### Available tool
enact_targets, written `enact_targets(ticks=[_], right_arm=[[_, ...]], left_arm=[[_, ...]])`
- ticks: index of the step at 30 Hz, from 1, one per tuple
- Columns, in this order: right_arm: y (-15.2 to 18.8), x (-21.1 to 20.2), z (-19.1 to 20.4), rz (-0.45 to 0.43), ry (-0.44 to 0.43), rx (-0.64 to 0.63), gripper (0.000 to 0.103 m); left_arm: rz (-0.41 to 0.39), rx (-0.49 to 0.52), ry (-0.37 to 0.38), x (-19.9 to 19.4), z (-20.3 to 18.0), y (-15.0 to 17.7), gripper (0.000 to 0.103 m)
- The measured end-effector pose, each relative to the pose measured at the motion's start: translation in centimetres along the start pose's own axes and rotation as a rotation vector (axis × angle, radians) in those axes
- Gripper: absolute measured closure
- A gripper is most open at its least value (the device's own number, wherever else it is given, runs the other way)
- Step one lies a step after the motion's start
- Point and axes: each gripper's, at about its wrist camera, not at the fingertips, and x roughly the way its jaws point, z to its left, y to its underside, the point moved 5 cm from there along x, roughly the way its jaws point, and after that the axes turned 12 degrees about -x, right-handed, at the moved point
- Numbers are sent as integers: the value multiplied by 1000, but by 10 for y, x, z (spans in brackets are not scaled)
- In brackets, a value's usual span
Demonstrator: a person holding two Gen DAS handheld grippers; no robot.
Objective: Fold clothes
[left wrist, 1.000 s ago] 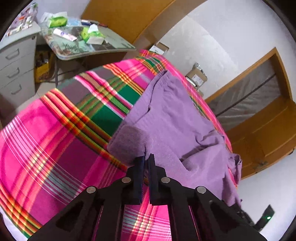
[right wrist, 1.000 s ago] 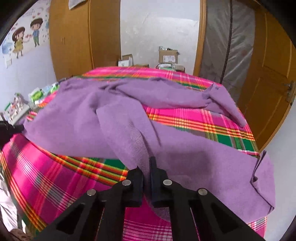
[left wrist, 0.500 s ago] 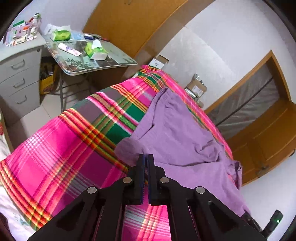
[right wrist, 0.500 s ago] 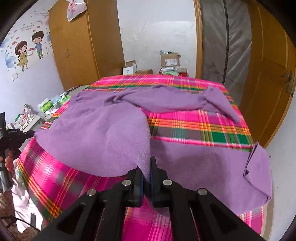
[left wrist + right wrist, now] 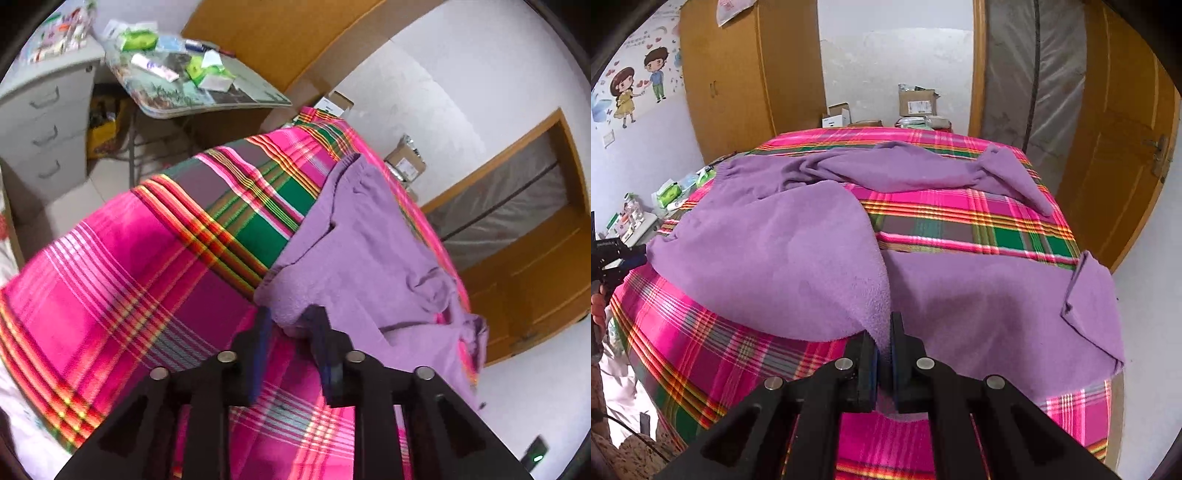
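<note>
A purple fleece garment (image 5: pixel 369 251) lies spread over a bed with a pink plaid cover (image 5: pixel 110 277). In the left wrist view my left gripper (image 5: pixel 291 325) is opening. Its jaws stand apart around the garment's near corner, which sags loose between them without being pinched. In the right wrist view my right gripper (image 5: pixel 884 332) is shut on a folded edge of the garment (image 5: pixel 768 251) and holds it just above the plaid cover (image 5: pixel 960 229). A sleeve or leg stretches across the far side of the bed. The left gripper (image 5: pixel 613 254) also shows at the left edge of the right wrist view, with a hand under it.
A cluttered side table (image 5: pixel 192 88) and a grey drawer unit (image 5: pixel 44 122) stand left of the bed. Cardboard boxes (image 5: pixel 918 103) sit beyond its far end, between a wooden wardrobe (image 5: pixel 738 81) and a wooden door (image 5: pixel 1119 147). The bed's near edge drops off below both grippers.
The left jaws, shut on the garment's corner before, have parted. The right gripper has drawn back with its fold, so more of the bed shows.
</note>
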Motion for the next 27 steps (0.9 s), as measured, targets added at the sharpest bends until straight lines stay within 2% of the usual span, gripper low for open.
enact_targets(ticks=[4,6,8,11,12,15,18,20,23,25,27], right_arm=[[8,2,-3,30,19,10,98],[8,2,-1,35,24,-2,98],[8,0,2,36,38,-22,97],[8,-4,6,29,32,-28,97],[8,-6,6,21,34,-24,97],[5,-13,7,-11,32,-14,95],[1,-26,13,-82,25,-27,88],[-3,-34,20,-135,15,-47,77],[-11,-42,34,-204,10,-88,71],[-16,-48,40,-247,15,-94,70],[-18,-45,50,-256,-55,-101,65]], left_arm=[[21,-12,6,4,-1,-1,78],[31,-43,27,5,1,-1,62],[50,-69,56,4,1,0,61],[68,-100,87,2,1,1,53],[70,-105,75,4,2,0,53],[93,-138,63,10,4,-2,53],[87,-152,52,14,4,-4,54],[89,-164,47,17,4,-5,54],[80,-176,44,19,3,-6,56],[70,-173,36,21,4,-7,65],[73,-169,29,22,6,-8,78]])
